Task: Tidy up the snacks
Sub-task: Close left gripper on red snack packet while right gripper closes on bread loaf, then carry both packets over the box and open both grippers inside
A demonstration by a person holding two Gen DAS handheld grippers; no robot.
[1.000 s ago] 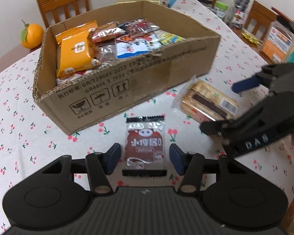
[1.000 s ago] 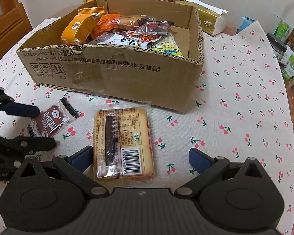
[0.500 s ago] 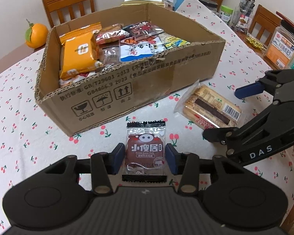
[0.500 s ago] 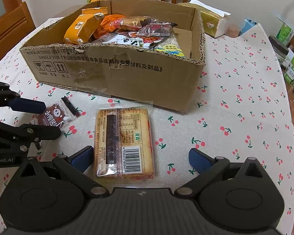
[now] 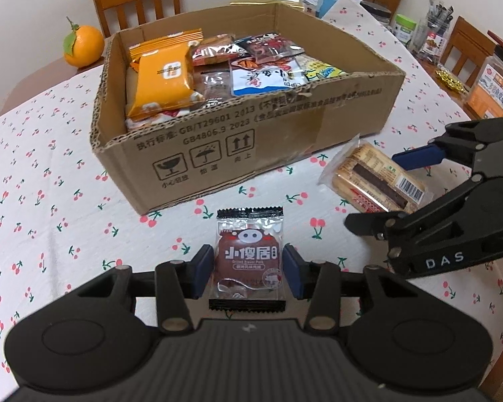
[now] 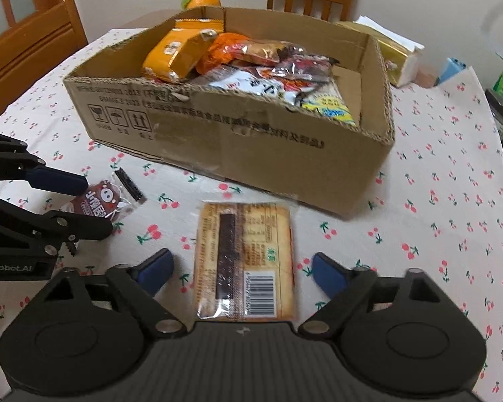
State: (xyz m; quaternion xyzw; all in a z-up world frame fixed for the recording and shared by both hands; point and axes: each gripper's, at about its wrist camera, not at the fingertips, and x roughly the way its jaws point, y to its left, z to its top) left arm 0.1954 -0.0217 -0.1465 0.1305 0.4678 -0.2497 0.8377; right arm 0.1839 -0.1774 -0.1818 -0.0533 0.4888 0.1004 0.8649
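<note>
Left wrist view: the cardboard box [image 5: 251, 140] of snacks stands mid-worktop [image 5: 50, 207], with bare cherry-print cloth open in front of its near wall and to either side. Just before that wall, the left tongs [image 5: 248, 269] are clamped on the brown pig-face packet [image 5: 248, 258], blue pads pressing both its sides, pointing steeply down. Near the box's front right corner the cracker pack [image 6: 246, 261] lies flat between the right tongs [image 6: 241, 271], whose jaws are closing, pads still clear of the wrapper, likewise angled steeply downward
</note>
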